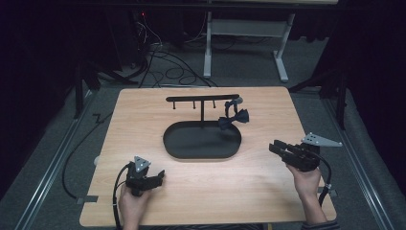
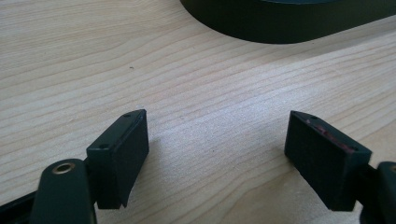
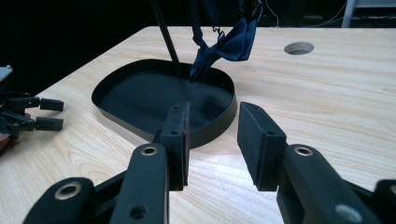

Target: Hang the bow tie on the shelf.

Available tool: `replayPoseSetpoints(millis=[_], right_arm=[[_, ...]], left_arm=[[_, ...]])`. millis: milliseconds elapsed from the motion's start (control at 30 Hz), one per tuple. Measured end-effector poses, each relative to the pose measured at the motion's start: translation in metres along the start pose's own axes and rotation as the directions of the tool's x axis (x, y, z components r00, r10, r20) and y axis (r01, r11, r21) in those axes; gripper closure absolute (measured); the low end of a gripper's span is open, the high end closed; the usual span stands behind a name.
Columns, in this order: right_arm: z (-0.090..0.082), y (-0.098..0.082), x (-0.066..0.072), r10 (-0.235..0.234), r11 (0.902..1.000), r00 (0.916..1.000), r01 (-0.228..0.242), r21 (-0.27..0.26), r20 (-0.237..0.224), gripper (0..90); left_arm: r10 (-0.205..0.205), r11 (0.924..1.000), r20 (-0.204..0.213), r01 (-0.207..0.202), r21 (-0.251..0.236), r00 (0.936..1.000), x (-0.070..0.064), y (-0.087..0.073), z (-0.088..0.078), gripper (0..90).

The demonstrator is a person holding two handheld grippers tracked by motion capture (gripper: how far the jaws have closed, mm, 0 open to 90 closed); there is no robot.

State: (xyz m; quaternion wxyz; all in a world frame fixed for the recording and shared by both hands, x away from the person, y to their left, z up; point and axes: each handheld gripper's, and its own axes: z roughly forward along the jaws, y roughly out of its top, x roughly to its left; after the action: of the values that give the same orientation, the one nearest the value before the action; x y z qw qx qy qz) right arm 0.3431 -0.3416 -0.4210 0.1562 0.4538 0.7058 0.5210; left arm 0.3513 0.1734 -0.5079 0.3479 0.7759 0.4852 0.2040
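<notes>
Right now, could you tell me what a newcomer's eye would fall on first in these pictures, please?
First, the dark blue bow tie hanging from the right end of the black T-shaped stand, over the black oval tray at the middle of the wooden table. Then the two hand-held tools near the table's front edge: the left gripper with jaws wide apart over bare wood, and the right gripper, jaws parted and empty, pointed toward the tray.
</notes>
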Motion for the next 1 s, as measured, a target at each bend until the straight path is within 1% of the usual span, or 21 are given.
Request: replayPoseSetpoints(millis=[233,500,733,800,900,1000], right_arm=[[0.004,-0.003,0.002,-0.006,0.9999,0.9999,0.006,0.012,-0.008,65.7],[0.012,-0.010,0.003,0.007,0.9993,0.9998,-0.007,0.037,-0.019,65.2],[0.017,-0.012,0.003,0.005,0.9987,0.9996,-0.004,0.052,-0.028,64.7],[0.018,-0.013,0.004,0.012,0.9983,0.9995,-0.010,0.057,-0.029,64.6],[0.020,-0.014,0.004,0.003,0.9980,0.9996,-0.002,0.064,-0.029,64.8],[0.022,-0.015,0.005,0.005,0.9970,0.9998,-0.003,0.078,-0.021,65.5]], left_arm=[[0.000,1.0000,0.000,0.000,0.000,1.0000,0.000,0.000,0.000,22.1],[0.000,1.0000,0.000,0.000,0.000,1.0000,0.000,0.000,0.000,22.1],[0.000,1.0000,0.000,0.000,0.000,1.0000,0.000,0.000,0.000,22.1],[0.000,1.0000,0.000,0.000,0.000,1.0000,0.000,0.000,0.000,22.1],[0.000,1.0000,0.000,0.000,0.000,1.0000,0.000,0.000,0.000,22.1],[0.000,1.0000,0.000,0.000,0.000,1.0000,0.000,0.000,0.000,22.1]])
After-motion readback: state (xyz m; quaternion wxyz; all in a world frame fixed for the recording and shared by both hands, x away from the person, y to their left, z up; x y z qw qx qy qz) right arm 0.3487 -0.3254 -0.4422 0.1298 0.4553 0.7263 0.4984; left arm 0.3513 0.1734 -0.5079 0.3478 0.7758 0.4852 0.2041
